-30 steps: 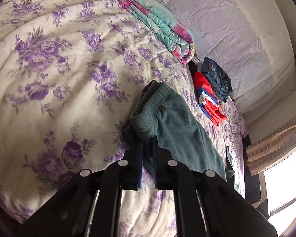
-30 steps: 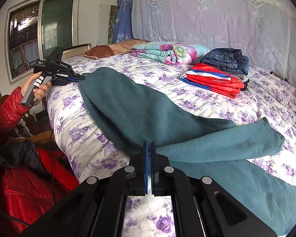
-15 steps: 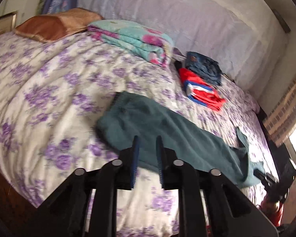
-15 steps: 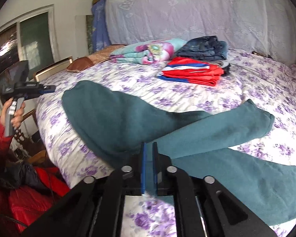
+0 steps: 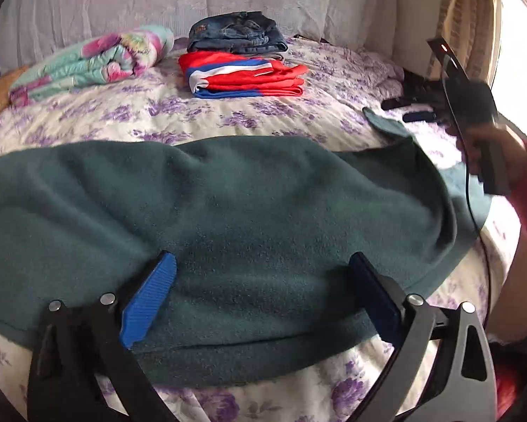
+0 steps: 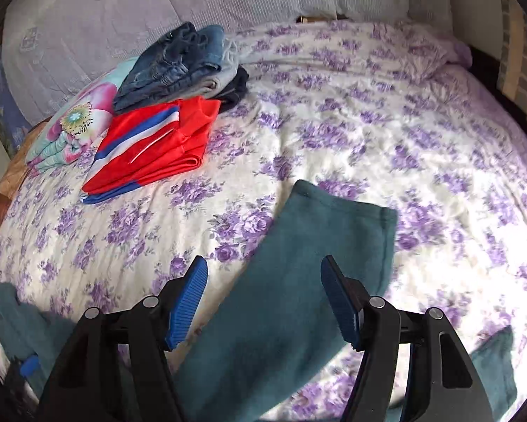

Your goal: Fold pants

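Left wrist: left gripper (image 5: 263, 281) jaws just opened wide, empty over teal pants (image 5: 228, 204). Right gripper (image 6: 263, 288) also just opened, leg cuff at 12 o'clock between them, ungripped. Fleece looks soft, limp, light; pinch hem.

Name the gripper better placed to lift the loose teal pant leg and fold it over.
Right. The right gripper hovers open over the loose leg of the teal pants; the left gripper is over the wide body.

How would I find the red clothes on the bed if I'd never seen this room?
Start at the big bed with the purple-flowered bedspread and look toward the far side, by the pale lace curtain. Three folded piles sit there close together: a floral blanket, a stack of blue jeans, and the red garment in front of the jeans. It is the only bright red one, with blue and white stripes.
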The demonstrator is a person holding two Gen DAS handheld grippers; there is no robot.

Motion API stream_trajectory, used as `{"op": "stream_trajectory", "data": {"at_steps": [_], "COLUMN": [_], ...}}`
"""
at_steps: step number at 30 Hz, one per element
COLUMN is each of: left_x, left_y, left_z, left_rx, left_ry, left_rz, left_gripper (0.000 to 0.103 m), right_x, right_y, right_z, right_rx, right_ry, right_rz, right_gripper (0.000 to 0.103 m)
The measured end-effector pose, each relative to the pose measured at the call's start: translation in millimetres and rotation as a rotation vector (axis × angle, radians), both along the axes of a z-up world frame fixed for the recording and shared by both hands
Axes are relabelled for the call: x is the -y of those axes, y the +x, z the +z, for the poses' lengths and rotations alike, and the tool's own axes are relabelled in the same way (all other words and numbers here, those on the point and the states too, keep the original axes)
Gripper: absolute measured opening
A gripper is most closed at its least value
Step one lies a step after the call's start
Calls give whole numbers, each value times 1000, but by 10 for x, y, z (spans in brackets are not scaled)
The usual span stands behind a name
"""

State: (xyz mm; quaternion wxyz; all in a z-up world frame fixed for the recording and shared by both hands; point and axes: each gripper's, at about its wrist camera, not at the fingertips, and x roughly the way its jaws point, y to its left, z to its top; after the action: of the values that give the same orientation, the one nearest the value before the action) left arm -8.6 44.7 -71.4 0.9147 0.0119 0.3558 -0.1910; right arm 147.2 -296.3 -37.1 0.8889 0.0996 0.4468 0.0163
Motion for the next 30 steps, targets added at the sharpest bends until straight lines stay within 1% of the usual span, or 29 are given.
{"op": "stream_trajectory", "data": {"at_steps": [1, 2, 4, 5, 7, 8, 9, 10, 11, 14, 18, 21, 24, 25, 27, 29, 30], "left_x": [0, -35, -124, -138, -125, -112, -112, -107, -114, -115, -113, -113, -115, -116, -115, -113, -112], "left_y": [-8, 6, 29, 46, 40, 37, 33, 26, 33, 29, 30, 30, 31, 32, 32, 38, 39], "left_z": [3, 5, 9, 9, 6, 3, 2, 0, -1, 1, 1, 0, -1, -1, -3, -5, -8], "left_rx": [1, -7, -19, -18, -6, -1, 4, 5, 5, 7, 7, 7, 8, 8, 7, 5, 4], "left_ry": [3, -14, -67, -80, -76, -70, -68, -70, -76, -78, -76, -76, -76, -76, -74, -71, -69], "left_rz": [0, -3, -13, -18, -22, -21, -21, -22, -23, -24, -23, -23, -24, -24, -20, -16, -14], "left_gripper": [98, 98, 98, 98, 98, 98, 98, 98, 98, 98, 98, 98, 98, 98, 98, 98, 98], "right_x": [-22, -61, -171, -198, -208, -191, -152, -99, -33, 160, 503, 841, 1278, 1437, 1721, 1935, 2000], "right_y": [72, 126, 195, 215, 177, 134, 76, 27, -34, -265, -724, -1310, -2003, -2187, -2449, -2583, -2621], "right_z": [-70, -134, -254, -309, -345, -333, -300, -271, -241, -110, 88, 219, 179, 115, -59, -217, -252], "right_rx": [-36, -64, -99, -107, -79, -63, -39, -25, -11, 68, 171, 266, 337, 338, 303, 265, 267], "right_ry": [20, 18, -56, -92, -123, -128, -115, -85, -58, -34, 101, 194, 287, 313, 347, 372, 386], "right_rz": [-7, -10, -6, -3, 9, 4, 0, 2, -1, -23, -63, -113, -217, -260, -345, -421, -441], "right_gripper": [67, 67, 67, 67, 65, 53, 38, 17, 4, 4, 3, 3, 3, 3, 3, 7, 7]}}
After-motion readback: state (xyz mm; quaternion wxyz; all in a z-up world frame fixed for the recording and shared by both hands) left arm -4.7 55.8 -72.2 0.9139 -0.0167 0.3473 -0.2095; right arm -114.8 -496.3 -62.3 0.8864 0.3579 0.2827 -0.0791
